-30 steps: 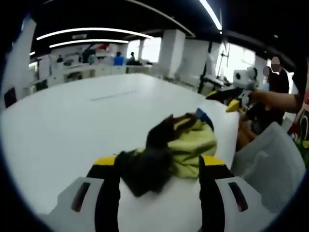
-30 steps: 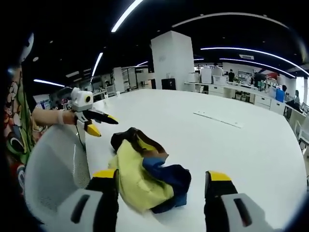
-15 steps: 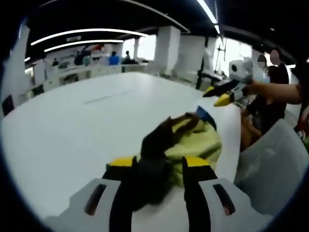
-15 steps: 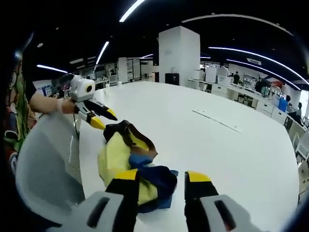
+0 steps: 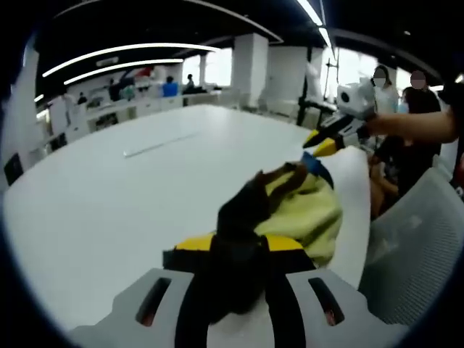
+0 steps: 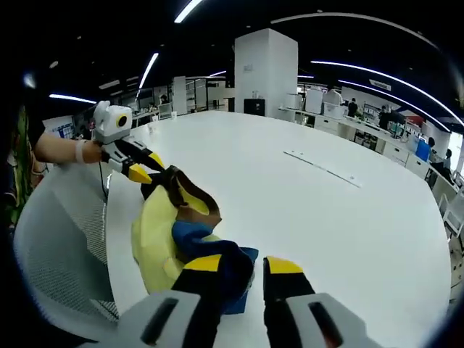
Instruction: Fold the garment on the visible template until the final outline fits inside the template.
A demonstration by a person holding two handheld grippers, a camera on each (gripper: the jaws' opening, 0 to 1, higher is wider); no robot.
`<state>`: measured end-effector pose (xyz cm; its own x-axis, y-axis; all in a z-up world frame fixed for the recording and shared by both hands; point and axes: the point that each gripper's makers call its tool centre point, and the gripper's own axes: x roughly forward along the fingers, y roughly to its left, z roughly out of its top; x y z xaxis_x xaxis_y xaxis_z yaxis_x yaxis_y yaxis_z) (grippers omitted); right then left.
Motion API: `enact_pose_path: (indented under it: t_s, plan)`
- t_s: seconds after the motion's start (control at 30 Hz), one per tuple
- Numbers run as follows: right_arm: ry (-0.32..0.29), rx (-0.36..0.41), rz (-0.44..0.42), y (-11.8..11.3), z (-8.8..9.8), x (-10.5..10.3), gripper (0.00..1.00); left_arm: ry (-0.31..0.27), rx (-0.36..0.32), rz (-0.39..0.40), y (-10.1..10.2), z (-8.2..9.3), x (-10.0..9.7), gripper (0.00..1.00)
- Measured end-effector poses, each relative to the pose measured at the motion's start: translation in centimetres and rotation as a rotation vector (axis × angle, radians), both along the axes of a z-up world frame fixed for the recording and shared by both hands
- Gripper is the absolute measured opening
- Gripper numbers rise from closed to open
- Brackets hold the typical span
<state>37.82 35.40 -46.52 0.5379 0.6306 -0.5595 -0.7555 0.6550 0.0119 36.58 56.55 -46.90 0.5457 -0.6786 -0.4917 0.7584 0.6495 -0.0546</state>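
Note:
A crumpled garment [image 5: 308, 210] of yellow, dark brown and blue cloth lies near the edge of the white table [image 5: 109, 196]. My left gripper [image 5: 241, 245] is shut on its dark brown end. My right gripper [image 5: 324, 139] comes in from the upper right, at the blue end. In the right gripper view the garment [image 6: 156, 232] runs from my right gripper [image 6: 243, 264], shut on the dark blue cloth, back to my left gripper [image 6: 147, 167], held by a person's hand at the brown end.
A thin grey strip [image 5: 156, 143] lies farther out on the table, also seen as a grey strip [image 6: 322, 167] in the right gripper view. A grey mesh chair [image 6: 58, 246] stands against the table edge beside the garment. People stand behind the chair [image 5: 413, 239].
Both grippers moved in onto the garment and their jaws narrowed from wide open to shut, the left on the brown end, the right on the blue end.

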Motion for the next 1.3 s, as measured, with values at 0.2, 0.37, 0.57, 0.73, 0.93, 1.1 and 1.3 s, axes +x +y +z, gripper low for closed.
enact_pose_path:
  t_s: [0.2, 0.37, 0.57, 0.73, 0.93, 1.1, 1.3]
  plan:
    - [0.02, -0.002, 0.012, 0.1, -0.6, -0.1, 0.16, 0.01, 0.001, -0.011, -0.4, -0.3, 0.0, 0.17]
    - [0.028, 0.011, 0.012, 0.3, -0.7, 0.1, 0.12, 0.022, -0.001, 0.002, -0.2, -0.6, 0.1, 0.13]
    - [-0.002, 0.011, 0.06, 1.1, -0.4, 0.4, 0.12, 0.029, -0.002, 0.008, 0.0, -0.7, 0.1, 0.1]
    - [0.01, -0.022, 0.073, 1.1, -0.8, 0.0, 0.0, 0.04, -0.011, 0.021, 0.2, -0.7, 0.2, 0.01]
    - [0.003, 0.009, 0.036, 0.4, 0.5, -0.5, 0.0, 0.053, -0.048, 0.066, 0.9, -0.2, 0.5, 0.0]
    - [-0.012, 0.044, -0.023, -0.6, 1.8, -0.4, 0.0, 0.031, -0.065, 0.105, 2.2, 0.8, 1.2, 0.0]
    - [-0.029, 0.095, -0.089, -1.5, 3.5, 0.0, 0.0, 0.003, -0.096, 0.161, 4.1, 2.5, 2.5, 0.0]
